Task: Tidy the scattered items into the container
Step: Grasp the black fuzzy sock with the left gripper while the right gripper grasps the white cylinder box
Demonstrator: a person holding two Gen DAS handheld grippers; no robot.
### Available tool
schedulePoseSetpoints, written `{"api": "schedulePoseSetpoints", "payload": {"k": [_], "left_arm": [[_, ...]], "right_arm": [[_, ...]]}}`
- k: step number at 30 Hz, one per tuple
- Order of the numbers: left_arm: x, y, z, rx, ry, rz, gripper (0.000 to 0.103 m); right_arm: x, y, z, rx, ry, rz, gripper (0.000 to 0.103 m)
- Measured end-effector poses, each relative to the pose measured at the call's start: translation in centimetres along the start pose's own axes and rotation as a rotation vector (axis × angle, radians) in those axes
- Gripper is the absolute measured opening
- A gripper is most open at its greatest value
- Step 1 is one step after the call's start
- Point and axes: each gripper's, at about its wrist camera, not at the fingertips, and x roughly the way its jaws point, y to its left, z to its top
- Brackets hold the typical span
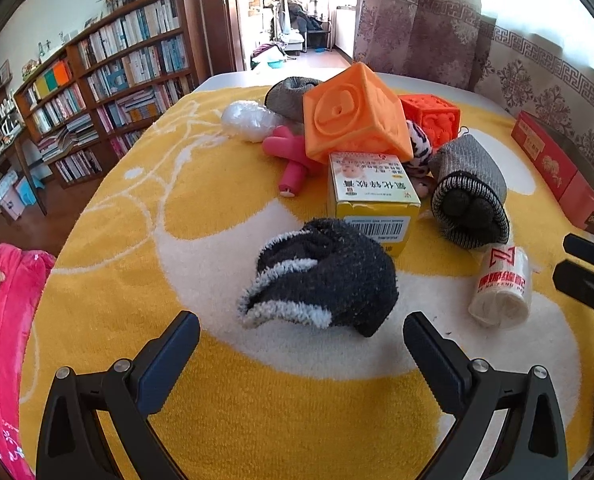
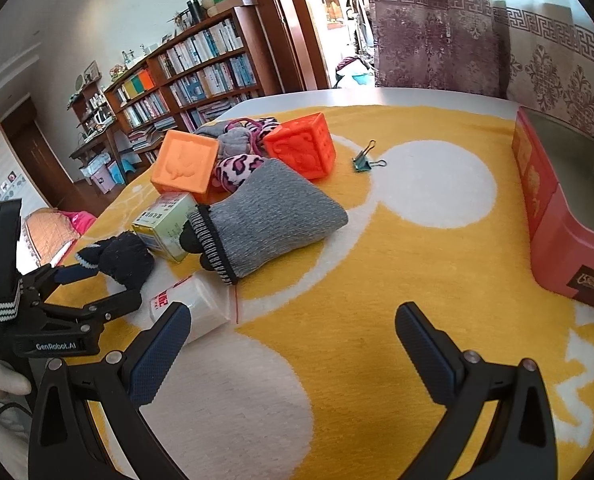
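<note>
Left wrist view: left gripper (image 1: 301, 334) at bottom centre, jaws spread wide, nothing between them, hovering over yellow-and-white towel (image 1: 225, 392). Black fuzzy sock ball (image 1: 321, 280) lies just beyond the fingertips, mid-frame. Behind it yellow medicine box (image 1: 371, 196), touching the sock. Upper centre pile: white plastic bag (image 1: 249, 120), pink toy (image 1: 293, 156), big orange cube (image 1: 355, 114) tilted on edge, darker orange-red cube (image 1: 433, 118) behind it. Grey rolled sock (image 1: 471, 194) right of the box, white roll with red print (image 1: 503, 286) lower right. Red box container (image 1: 553, 160) at the right edge

Right wrist view: left gripper (image 2: 93, 284) appears at left, its fingers on either side of the sock ball (image 2: 123, 258), not clamped. Right gripper (image 2: 293, 328) at bottom centre, jaws wide apart and empty above the towel (image 2: 417, 260). Green binder clip (image 2: 365, 162) alone in upper centre. Container (image 2: 553, 236) far right, well apart from the pile
</note>
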Motion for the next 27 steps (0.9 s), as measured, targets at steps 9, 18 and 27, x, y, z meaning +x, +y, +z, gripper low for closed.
{"api": "schedulePoseSetpoints", "payload": {"k": [9, 18, 27], "left_arm": [[0.4, -0.1, 1.0, -0.008, -0.014, -0.034, 0.103], [1.6, 0.4, 1.9, -0.024, -0.012, -0.037, 0.103], [2.4, 1.2, 2.2, -0.056, 0.0, -0.094, 0.089]], "right_arm": [[0.0, 1.4, -0.2, -0.043, 0.009, 0.005, 0.103], [0.4, 3.3, -0.4, -0.083, 0.032, 0.028, 0.102], [1.5, 5.3, -0.1, -0.127, 0.05, 0.022, 0.101]]}}
